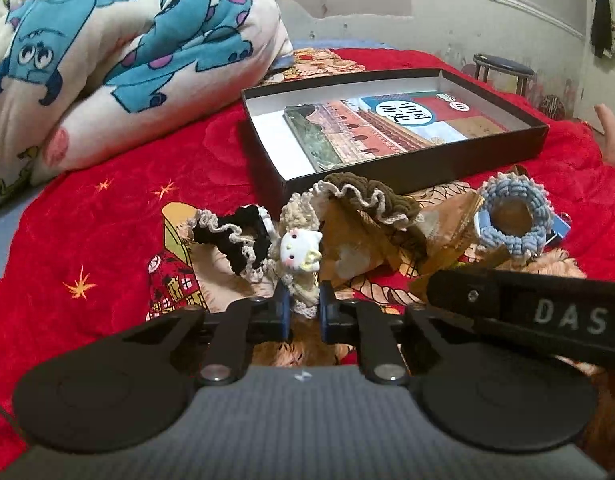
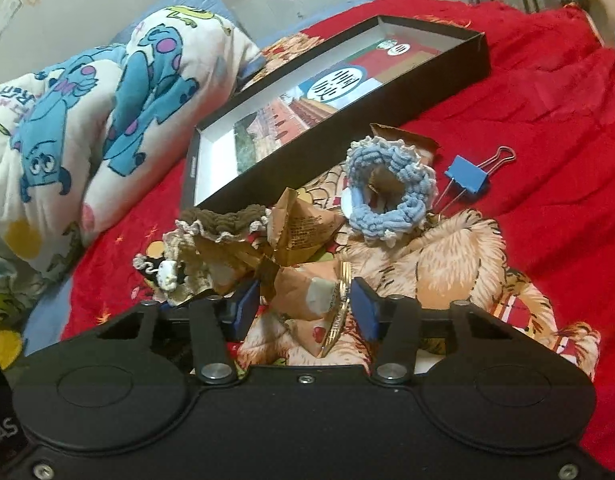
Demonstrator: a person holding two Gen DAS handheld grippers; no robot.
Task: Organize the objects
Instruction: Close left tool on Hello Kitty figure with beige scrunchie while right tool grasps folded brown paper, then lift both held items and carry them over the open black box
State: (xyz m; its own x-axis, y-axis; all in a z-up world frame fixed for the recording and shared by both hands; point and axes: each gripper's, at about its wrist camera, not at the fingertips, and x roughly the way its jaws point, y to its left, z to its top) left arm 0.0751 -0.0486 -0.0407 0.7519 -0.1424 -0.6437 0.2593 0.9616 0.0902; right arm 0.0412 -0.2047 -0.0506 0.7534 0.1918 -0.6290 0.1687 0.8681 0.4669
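My left gripper [image 1: 303, 310] is shut on the lower edge of a cream crochet scrunchie with a white cat charm [image 1: 297, 250]. A black scrunchie [image 1: 235, 232] lies just left of it and a brown one [image 1: 371, 196] behind it. My right gripper [image 2: 307, 306] stands open around a crumpled golden snack packet [image 2: 303, 296]. Its right pad is at the packet's seal and its left pad is a little off it. A blue scrunchie [image 2: 391, 220] lies beyond, on more packets.
An open black box [image 1: 467, 160] holding a book sits farther back on the red blanket. A blue binder clip [image 2: 469, 176] lies to the right. A cartoon quilt [image 1: 107, 60] is heaped at the left. A person's hand [image 1: 611, 136] rests at the far right and a stool [image 1: 503, 66] stands behind.
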